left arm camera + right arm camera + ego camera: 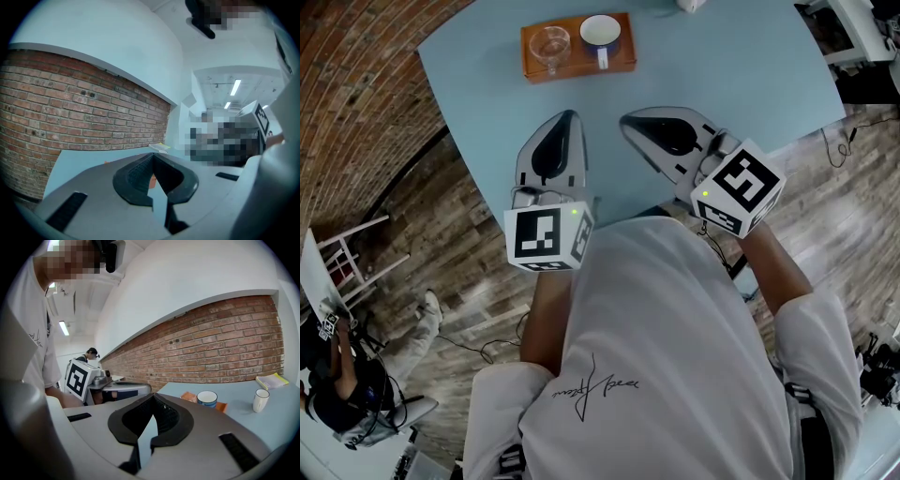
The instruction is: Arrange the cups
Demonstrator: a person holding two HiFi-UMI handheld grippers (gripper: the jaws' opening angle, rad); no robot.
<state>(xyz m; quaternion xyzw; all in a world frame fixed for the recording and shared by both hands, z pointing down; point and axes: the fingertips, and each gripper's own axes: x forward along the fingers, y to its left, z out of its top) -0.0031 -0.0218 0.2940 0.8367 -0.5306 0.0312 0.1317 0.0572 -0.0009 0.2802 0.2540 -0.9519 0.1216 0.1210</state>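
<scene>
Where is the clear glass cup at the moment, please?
In the head view, the clear glass cup sits on the left half of the orange tray, far across the table, right beside the white-and-blue cup.

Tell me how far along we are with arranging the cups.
Looks done: a clear glass and a blue-rimmed cup sit side by side on the orange tray. In hand: nothing. The left tongs and right tongs are both shut and empty, over the table's near edge. Probably left: the white mug, which stands on the table off the tray.
</scene>
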